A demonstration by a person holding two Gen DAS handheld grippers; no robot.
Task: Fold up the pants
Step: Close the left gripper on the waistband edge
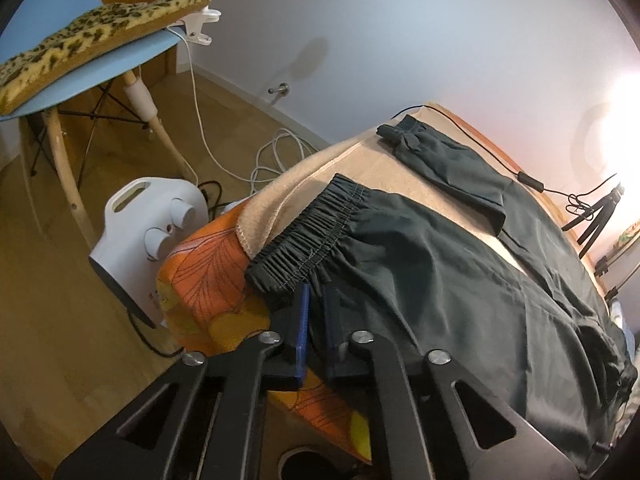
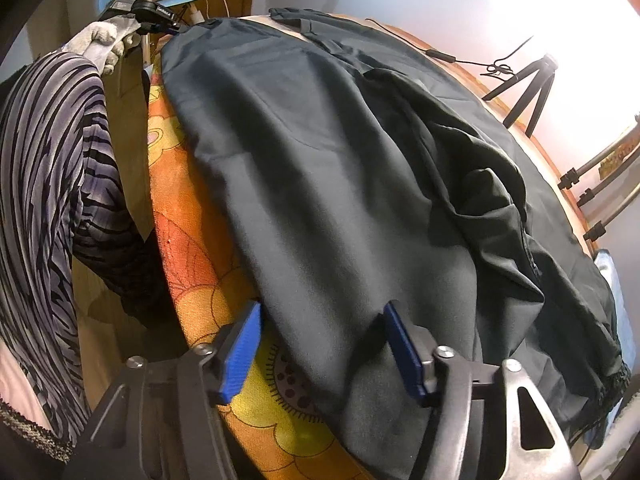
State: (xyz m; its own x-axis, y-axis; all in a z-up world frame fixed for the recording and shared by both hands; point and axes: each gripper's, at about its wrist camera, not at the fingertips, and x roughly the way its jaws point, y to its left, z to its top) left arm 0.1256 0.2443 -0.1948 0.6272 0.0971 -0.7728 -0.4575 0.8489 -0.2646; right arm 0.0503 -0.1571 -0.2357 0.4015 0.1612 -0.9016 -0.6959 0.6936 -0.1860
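Observation:
Dark green pants [image 1: 440,288] lie spread over a table covered by a beige blanket [image 1: 384,168] and an orange floral cloth [image 1: 208,280]. My left gripper [image 1: 318,320] is shut on the pants fabric just behind a gathered elastic band [image 1: 304,236] at the table's near corner. In the right wrist view the pants [image 2: 320,160] fill the middle. My right gripper [image 2: 322,350] stands open astride their near edge, one blue pad [image 2: 240,352] over the orange cloth [image 2: 192,248] and the other on the fabric. The left gripper [image 2: 160,22] shows far off, held by a gloved hand [image 2: 104,40].
A white fan heater [image 1: 148,232] stands on the wooden floor beside the table corner, with cables [image 1: 276,156] behind it. A blue chair [image 1: 100,76] carries a leopard-print cushion [image 1: 96,28]. A black cable [image 1: 528,184] and a tripod [image 2: 528,92] sit at the table's far edge. A striped sleeve [image 2: 52,168] is at left.

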